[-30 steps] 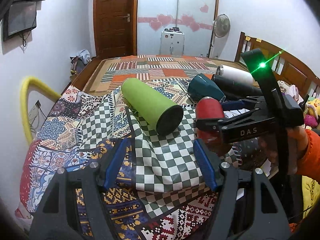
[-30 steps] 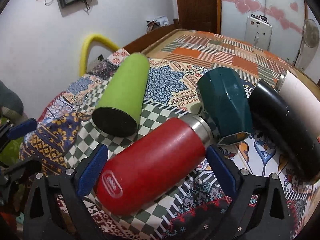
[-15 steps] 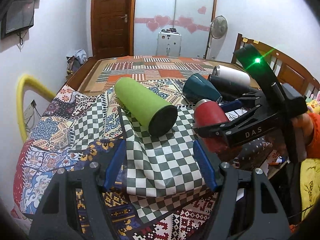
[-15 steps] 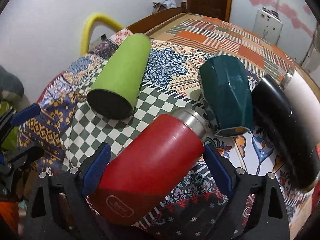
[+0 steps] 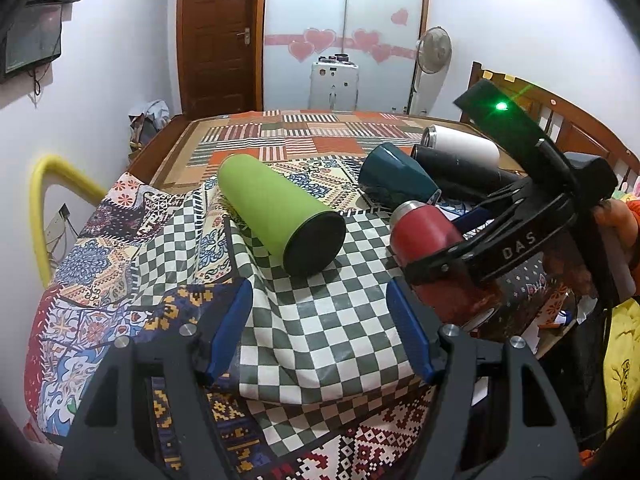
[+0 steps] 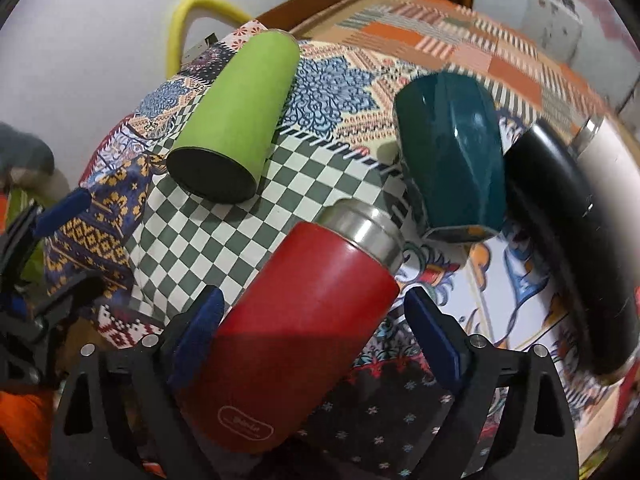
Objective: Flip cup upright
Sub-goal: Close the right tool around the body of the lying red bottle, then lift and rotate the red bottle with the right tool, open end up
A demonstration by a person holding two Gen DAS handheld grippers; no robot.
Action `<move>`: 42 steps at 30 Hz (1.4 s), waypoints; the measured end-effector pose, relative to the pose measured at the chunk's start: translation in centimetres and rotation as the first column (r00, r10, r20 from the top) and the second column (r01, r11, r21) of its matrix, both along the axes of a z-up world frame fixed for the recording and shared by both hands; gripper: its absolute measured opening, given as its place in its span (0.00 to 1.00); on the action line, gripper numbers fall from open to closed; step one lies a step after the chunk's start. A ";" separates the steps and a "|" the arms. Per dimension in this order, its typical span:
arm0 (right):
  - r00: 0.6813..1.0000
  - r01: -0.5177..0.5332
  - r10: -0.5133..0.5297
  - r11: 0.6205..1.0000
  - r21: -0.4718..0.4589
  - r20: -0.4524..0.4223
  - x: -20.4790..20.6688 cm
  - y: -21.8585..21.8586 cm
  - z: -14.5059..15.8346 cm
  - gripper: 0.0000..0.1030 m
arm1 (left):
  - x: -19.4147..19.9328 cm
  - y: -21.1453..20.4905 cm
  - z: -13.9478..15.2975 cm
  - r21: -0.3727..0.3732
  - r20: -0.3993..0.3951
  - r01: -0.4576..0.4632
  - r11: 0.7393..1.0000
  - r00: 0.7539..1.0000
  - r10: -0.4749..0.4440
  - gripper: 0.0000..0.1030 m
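Note:
A red cup (image 6: 296, 320) with a steel rim is tilted between the blue pads of my right gripper (image 6: 312, 328), steel end pointing away and raised off the cloth. In the left wrist view the red cup (image 5: 432, 252) sits in the right gripper's black frame at the right. The pads look wider than the cup, so the grip is unclear. My left gripper (image 5: 320, 324) is open and empty above the checkered cloth (image 5: 320, 320), near the bed's front edge.
A green cup (image 5: 276, 212) lies on its side at centre. A teal cup (image 6: 452, 152), a black cup (image 6: 560, 232) and a white cup (image 5: 464, 144) lie to the right. A yellow tube (image 5: 44, 200) stands at the left wall.
The red cup's steel end has risen off the cloth and the right gripper has tipped it steeper. The left gripper has lifted slightly and stays open.

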State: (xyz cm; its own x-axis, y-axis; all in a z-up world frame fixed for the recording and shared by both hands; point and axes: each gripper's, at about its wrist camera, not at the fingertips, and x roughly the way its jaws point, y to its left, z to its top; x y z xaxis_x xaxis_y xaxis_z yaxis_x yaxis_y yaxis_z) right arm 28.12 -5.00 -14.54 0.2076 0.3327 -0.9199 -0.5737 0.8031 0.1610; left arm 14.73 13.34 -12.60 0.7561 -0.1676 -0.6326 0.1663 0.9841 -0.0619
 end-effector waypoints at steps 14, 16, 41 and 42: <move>0.995 -0.012 0.004 0.997 0.082 0.099 -1.1 -0.3 1.1 0.64 | 0.8 -1.4 0.5 0.011 0.008 0.007 1.000 1.000 -0.007 0.67; 0.990 -0.022 0.008 0.995 0.095 0.143 -1.8 -0.7 2.0 0.63 | 1.0 -1.7 0.8 0.008 0.010 0.009 1.000 1.000 -0.009 0.67; 0.882 -0.017 -0.086 0.977 0.213 0.464 -5.2 -4.8 6.8 0.57 | 1.4 -4.5 3.0 -0.042 0.089 -0.021 0.999 0.996 0.025 0.67; 0.879 -0.018 -0.084 0.978 0.209 0.469 -5.2 -4.7 6.6 0.57 | 1.4 -4.4 2.9 -0.044 0.095 -0.029 0.999 0.995 0.033 0.67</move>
